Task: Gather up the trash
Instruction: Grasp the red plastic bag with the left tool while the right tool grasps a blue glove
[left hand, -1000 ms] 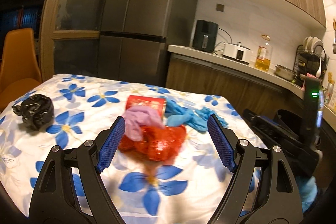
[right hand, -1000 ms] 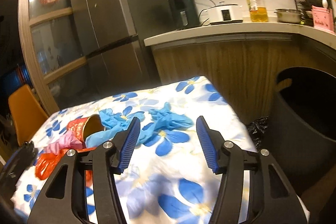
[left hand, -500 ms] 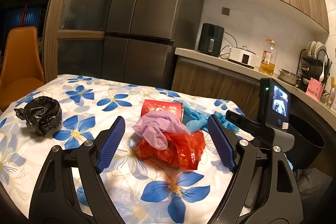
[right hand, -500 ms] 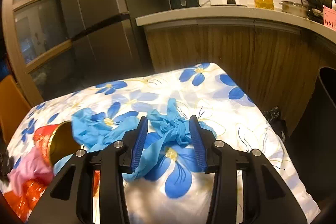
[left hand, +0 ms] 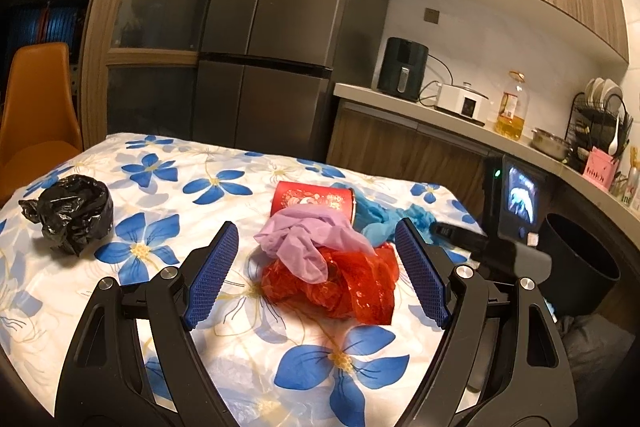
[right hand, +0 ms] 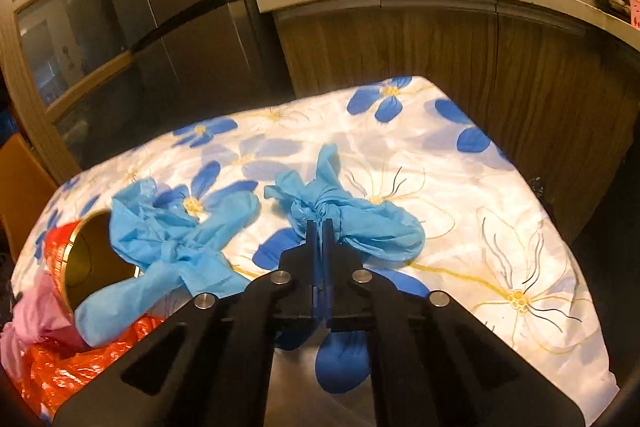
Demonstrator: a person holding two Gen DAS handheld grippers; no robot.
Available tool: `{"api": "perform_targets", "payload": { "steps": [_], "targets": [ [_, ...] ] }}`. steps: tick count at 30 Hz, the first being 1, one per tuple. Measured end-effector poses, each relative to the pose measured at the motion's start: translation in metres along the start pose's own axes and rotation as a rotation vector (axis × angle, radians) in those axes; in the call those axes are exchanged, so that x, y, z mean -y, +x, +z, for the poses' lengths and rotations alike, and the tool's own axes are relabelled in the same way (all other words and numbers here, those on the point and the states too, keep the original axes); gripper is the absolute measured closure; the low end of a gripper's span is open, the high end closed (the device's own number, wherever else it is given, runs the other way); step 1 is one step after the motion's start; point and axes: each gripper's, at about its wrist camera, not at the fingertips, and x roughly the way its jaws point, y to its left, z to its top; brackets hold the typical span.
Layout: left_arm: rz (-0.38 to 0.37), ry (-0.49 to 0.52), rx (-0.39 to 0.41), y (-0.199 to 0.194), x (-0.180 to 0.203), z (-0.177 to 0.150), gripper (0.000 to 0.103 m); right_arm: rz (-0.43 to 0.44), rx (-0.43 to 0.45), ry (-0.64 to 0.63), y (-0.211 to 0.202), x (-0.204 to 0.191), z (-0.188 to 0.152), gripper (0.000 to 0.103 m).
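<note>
Right tongs (right hand: 319,227): mine, clenched on knotted blue glove (right hand: 360,223), lying on floral worktop (right hand: 500,211). Left tongs (left hand: 316,275): mine, released, above red plastic bag (left hand: 344,287) and purple glove (left hand: 308,243). Black bag (left hand: 72,213): far left.

A table draped in a white cloth with blue flowers (left hand: 208,187) carries the litter. A crumpled black plastic bag (left hand: 70,213) sits alone near its left edge. Toward the middle, a red cup with a gold inside (left hand: 314,201) lies on its side, a lilac glove (left hand: 308,241) draped over a crinkled red bag (left hand: 352,285) just before it. Two blue gloves (right hand: 176,227) (right hand: 360,219) lie beside the cup, seemingly knotted.
</note>
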Motion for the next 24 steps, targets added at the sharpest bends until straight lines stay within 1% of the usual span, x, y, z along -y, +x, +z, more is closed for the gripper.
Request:
{"api": "perform_targets", "payload": {
  "steps": [4, 6, 9, 11, 12, 15, 17, 20, 24],
  "targets": [
    [-0.005, 0.025, -0.03, 0.004, 0.004, -0.005, 0.024, 0.003, 0.098, 0.015, -0.03, 0.002, 0.005, 0.101],
    [-0.025, 0.007, -0.062, 0.008, 0.002, -0.008, 0.024, 0.009, 0.141, 0.01, -0.048, 0.002, 0.004, 0.101],
    [-0.033, -0.006, -0.088, 0.011, 0.001, -0.014, 0.029, 0.034, 0.194, 0.021, -0.076, 0.004, 0.002, 0.101],
    [-0.046, -0.001, -0.105, 0.014, 0.003, -0.016, 0.037, 0.057, 0.22, 0.031, -0.093, 0.006, -0.001, 0.101],
    [-0.053, 0.001, -0.113, 0.016, 0.004, -0.017, 0.039, 0.061, 0.23, 0.033, -0.098, 0.007, -0.002, 0.101],
    [-0.078, 0.0, -0.143, 0.022, 0.007, -0.02, 0.059, 0.081, 0.251, 0.037, -0.116, 0.007, -0.009, 0.101],
    [-0.09, -0.005, -0.167, 0.025, 0.007, -0.021, 0.087, 0.088, 0.258, 0.036, -0.126, 0.009, -0.014, 0.101],
    [-0.108, -0.029, -0.177, 0.023, 0.005, -0.021, 0.095, 0.091, 0.261, 0.038, -0.137, 0.011, -0.02, 0.101],
    [-0.135, -0.04, -0.167, 0.009, 0.004, -0.018, 0.096, 0.099, 0.27, 0.046, -0.151, 0.015, -0.026, 0.101]
  ]
}}
